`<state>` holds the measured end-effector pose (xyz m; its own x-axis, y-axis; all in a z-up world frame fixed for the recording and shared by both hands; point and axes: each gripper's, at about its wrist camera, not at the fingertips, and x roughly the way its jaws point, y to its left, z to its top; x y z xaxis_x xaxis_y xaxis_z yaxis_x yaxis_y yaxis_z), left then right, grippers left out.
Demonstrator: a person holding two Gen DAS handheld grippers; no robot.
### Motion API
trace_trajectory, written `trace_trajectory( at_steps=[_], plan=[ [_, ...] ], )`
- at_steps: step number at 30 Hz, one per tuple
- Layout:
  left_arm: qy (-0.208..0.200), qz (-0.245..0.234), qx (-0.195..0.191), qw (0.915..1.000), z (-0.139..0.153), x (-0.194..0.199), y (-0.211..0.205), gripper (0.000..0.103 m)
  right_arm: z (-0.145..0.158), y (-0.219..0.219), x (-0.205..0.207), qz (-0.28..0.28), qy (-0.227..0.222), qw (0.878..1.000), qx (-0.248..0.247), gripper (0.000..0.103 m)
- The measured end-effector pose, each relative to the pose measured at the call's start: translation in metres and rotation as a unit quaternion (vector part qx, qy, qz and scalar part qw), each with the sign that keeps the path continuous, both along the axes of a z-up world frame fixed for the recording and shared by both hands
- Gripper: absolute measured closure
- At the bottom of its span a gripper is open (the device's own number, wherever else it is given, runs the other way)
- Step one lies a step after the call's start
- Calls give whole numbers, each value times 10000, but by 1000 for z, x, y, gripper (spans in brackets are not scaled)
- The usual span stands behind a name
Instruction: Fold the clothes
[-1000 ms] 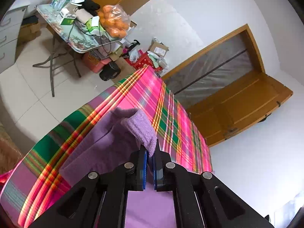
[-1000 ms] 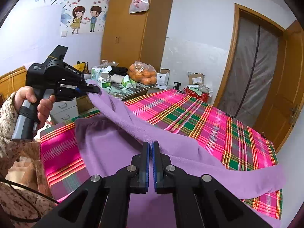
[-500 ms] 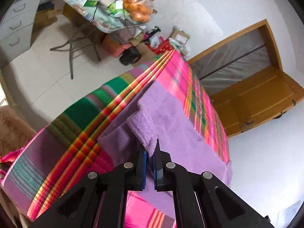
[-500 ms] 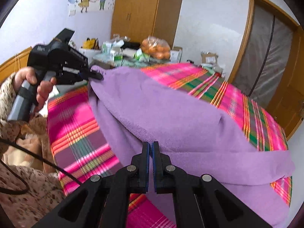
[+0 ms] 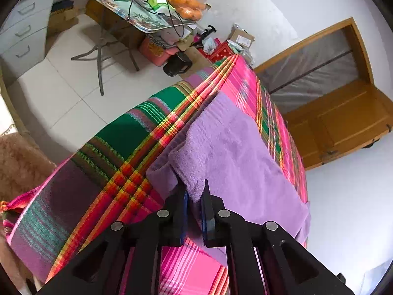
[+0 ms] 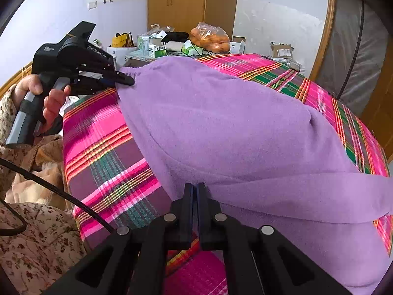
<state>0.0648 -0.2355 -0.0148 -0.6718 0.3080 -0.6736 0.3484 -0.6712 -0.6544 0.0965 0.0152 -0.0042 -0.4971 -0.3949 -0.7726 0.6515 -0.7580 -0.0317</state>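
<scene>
A purple fleece garment [image 5: 233,152] lies folded over on a pink and green plaid bedspread [image 5: 118,152]. In the left wrist view my left gripper [image 5: 195,191] has its jaws opening; a gap shows between the blue pads, and the garment's gathered corner still sits loosely in it. The right wrist view shows the same garment [image 6: 221,123] spread across the bedspread [image 6: 103,142], with the left gripper [image 6: 127,81] at its far left corner, held by a hand [image 6: 51,103]. My right gripper [image 6: 194,186] is shut on the garment's near edge, low over the bed.
A folding table [image 5: 147,22] crowded with boxes and a bag of oranges [image 5: 186,0] stands beyond the bed. Grey drawers [image 5: 24,29] are at the left, a wooden door [image 5: 343,127] at the right. A black cable [image 6: 49,186] runs over the floral sleeve.
Both grippers came down and laid the raised purple garment over itself on the bed. The left jaws, shut on the corner before, have parted.
</scene>
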Motion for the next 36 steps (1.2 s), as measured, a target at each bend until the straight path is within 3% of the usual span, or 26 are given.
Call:
trace_trajectory(
  at_steps=[4, 8, 12, 16, 20, 25, 30, 33, 36],
  plan=[
    [6, 157, -151, 9998, 12, 12, -4, 90, 4, 8, -3, 34, -352, 9990, -259, 100],
    [226, 251, -419, 9986, 33, 24, -5, 90, 14, 26, -2, -15, -423, 9974, -577, 100],
    [486, -14, -602, 9970, 54, 22, 14, 89, 27, 60, -4, -344, -431, 9946, -875, 100],
    [745, -654, -813, 9918, 69, 8, 52, 86, 44, 109, -1, -976, -229, 9903, -959, 100],
    [955, -1412, -700, 9829, 72, -7, 93, 77, 60, 160, 4, -1735, 19, 9814, -819, 100],
    [843, -2143, -785, 9699, 64, -20, 139, 75, 78, 224, 13, -2694, 240, 9612, -534, 99],
    [737, -2817, -1112, 9502, 57, -26, 185, 75, 90, 289, 30, -3617, 434, 9307, 325, 98],
    [649, -3022, -1206, 9434, 51, -29, 202, 74, 95, 316, 44, -4090, 580, 9090, 557, 90],
    [570, -3200, -1310, 9366, 45, -33, 219, 74, 92, 343, 56, -4518, 675, 8881, 507, 73]
  ],
)
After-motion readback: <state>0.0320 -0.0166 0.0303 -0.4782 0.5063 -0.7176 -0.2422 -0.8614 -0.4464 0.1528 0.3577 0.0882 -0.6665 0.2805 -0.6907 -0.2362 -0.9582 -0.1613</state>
